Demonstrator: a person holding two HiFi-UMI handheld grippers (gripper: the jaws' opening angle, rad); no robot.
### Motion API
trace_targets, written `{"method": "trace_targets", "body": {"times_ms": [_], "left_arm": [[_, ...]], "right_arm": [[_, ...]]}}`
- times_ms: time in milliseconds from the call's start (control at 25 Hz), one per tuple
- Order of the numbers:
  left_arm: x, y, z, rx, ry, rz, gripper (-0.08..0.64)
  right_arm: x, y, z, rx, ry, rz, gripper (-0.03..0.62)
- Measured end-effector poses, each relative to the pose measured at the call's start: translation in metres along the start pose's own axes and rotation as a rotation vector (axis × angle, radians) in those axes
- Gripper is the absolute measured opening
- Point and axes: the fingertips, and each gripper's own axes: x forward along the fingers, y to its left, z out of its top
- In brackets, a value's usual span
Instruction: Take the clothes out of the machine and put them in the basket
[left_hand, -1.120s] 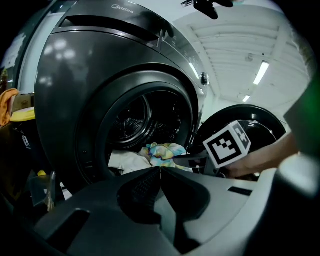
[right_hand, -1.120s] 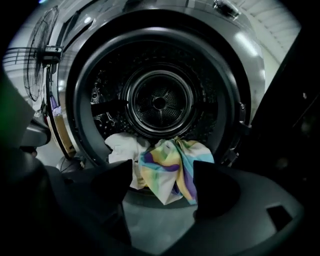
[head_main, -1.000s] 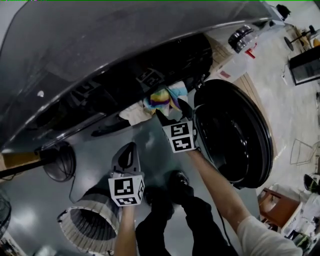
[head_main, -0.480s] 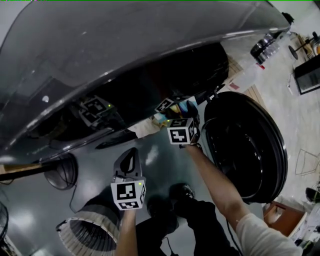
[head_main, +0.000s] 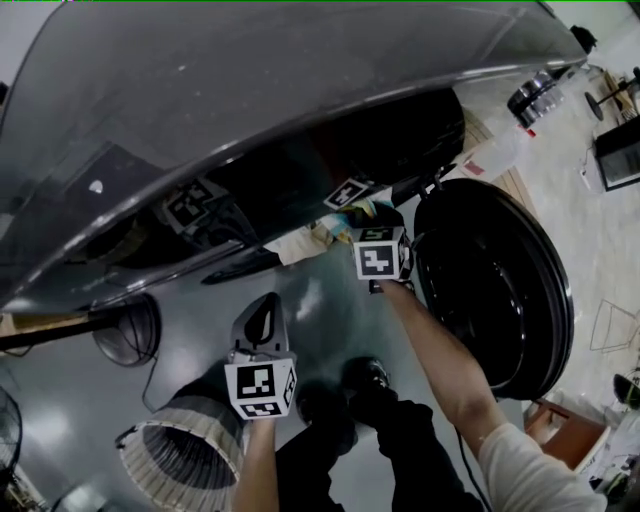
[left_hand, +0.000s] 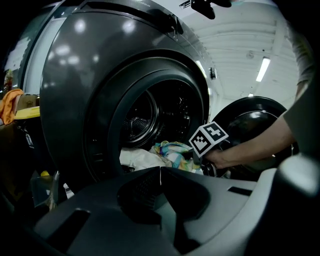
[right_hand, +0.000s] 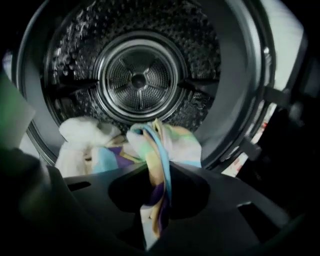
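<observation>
Two grippers: your right gripper (right_hand: 156, 200) has just been closing and pinches a twisted fold of the striped cloth (right_hand: 152, 145). Your left gripper (left_hand: 160, 172) hangs low before the machine (left_hand: 75, 100), jaws pressed together on nothing.
Cloth: it lies at the mouth of the drum (right_hand: 137, 77), spilling over the lip, against a white cloth (right_hand: 80, 132).
Look: pastel bands of blue, yellow, green and purple; thin, soft, bunched into a rope at the jaws.
Pull: draw it out slowly and upward so the tail clears the lip. The white cloth may drag along, so watch it.
Basket (head_main: 175, 455): it stands just below your left gripper, well apart from the door (head_main: 500, 290). Carry the cloth across to it.
</observation>
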Motion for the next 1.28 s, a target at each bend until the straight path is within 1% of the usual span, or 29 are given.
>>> {"method": "trace_targets", "body": {"times_ms": [80,200,440,520,680,880,1000,1160,1280], "left_arm": [[-0.012,-0.005,0.006,-0.001,0.009,-0.003,0.021],[-0.030,-0.013,0.016,-0.026,0.024,0.000,0.021],[-0.058,-0.038,0.042,-0.050,0.043,-0.015,0.021],[-0.067,-0.043,0.053,-0.061,0.050,-0.009,0.021],[-0.085,-0.051,0.084,-0.059,0.026,0.000,0.021],[-0.105,-0.056,0.118,-0.072,-0.009,0.023,0.021],[-0.117,-0.056,0.133,-0.083,-0.026,0.050,0.021],[-0.137,-0.056,0.149,-0.091,-0.037,0.105,0.021],[-0.157,-0.053,0.153,-0.095,-0.046,0.151,0.021]], "right_arm": [[-0.016,0.003,0.006,0.026,-0.016,0.027,0.084],[-0.046,0.007,0.019,0.043,-0.037,0.054,0.081],[-0.106,-0.003,0.042,0.048,-0.065,0.061,0.077],[-0.127,-0.005,0.052,0.054,-0.082,0.065,0.075],[-0.174,-0.008,0.075,0.053,-0.129,0.071,0.074],[-0.233,-0.016,0.095,-0.004,-0.182,0.088,0.072],[-0.269,-0.022,0.107,-0.035,-0.215,0.102,0.071],[-0.311,-0.029,0.118,-0.087,-0.242,0.139,0.071],[-0.341,-0.029,0.121,-0.142,-0.269,0.163,0.071]]}}
